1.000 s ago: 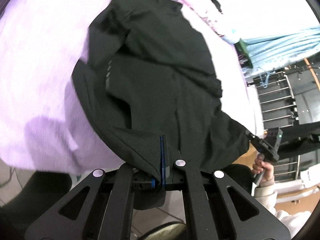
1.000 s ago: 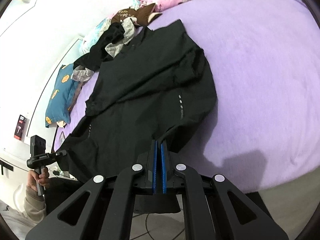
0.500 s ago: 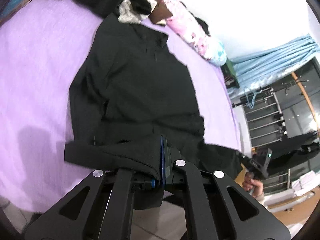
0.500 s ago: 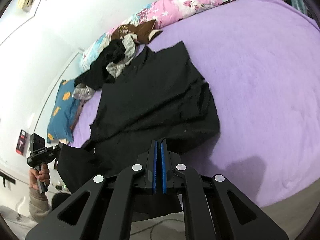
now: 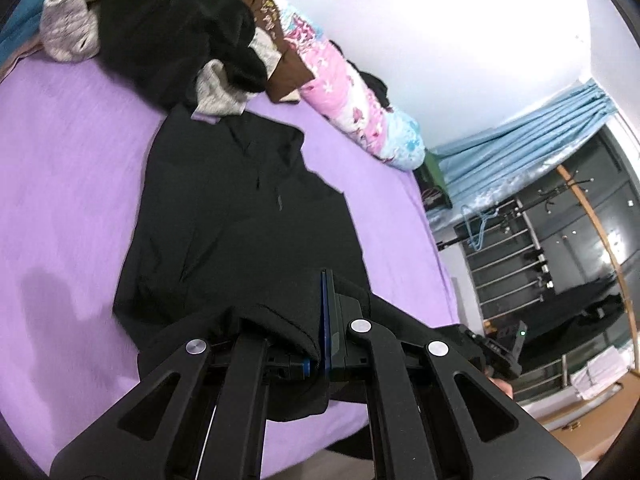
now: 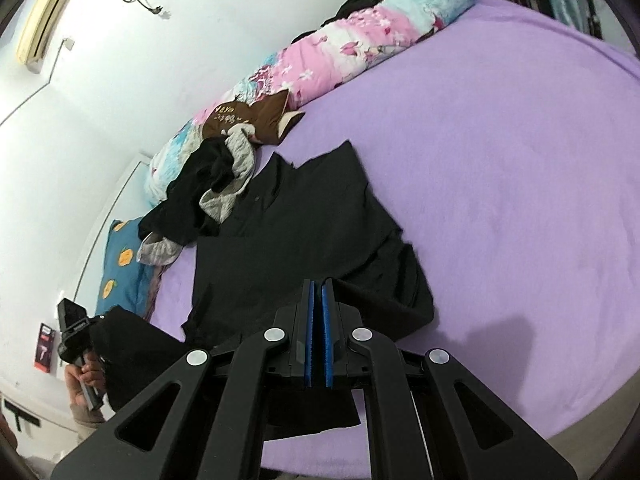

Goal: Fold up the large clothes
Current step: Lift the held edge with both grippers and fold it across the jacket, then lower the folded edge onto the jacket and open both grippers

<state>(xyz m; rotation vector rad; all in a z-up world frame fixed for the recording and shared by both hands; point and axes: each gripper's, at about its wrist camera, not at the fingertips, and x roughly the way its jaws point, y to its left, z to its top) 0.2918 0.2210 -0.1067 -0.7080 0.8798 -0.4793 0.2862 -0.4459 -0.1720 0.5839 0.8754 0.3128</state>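
Where hidden opposite, air conditioner [image 6: 46, 12], probably, beyond black garment [image 6: 304, 232].

Plenty of bare purple bedsheet [image 6: 520, 184] across the right half of the right wrist view, wide open for a pass. Same on the left side of the left wrist view. Blocked at upper left there by a heap of black and grey clothes [image 5: 168, 28], with the floral quilt roll [image 6: 340, 56] lining the far edge. Metal rack [image 5: 516, 256] crowding the right side.
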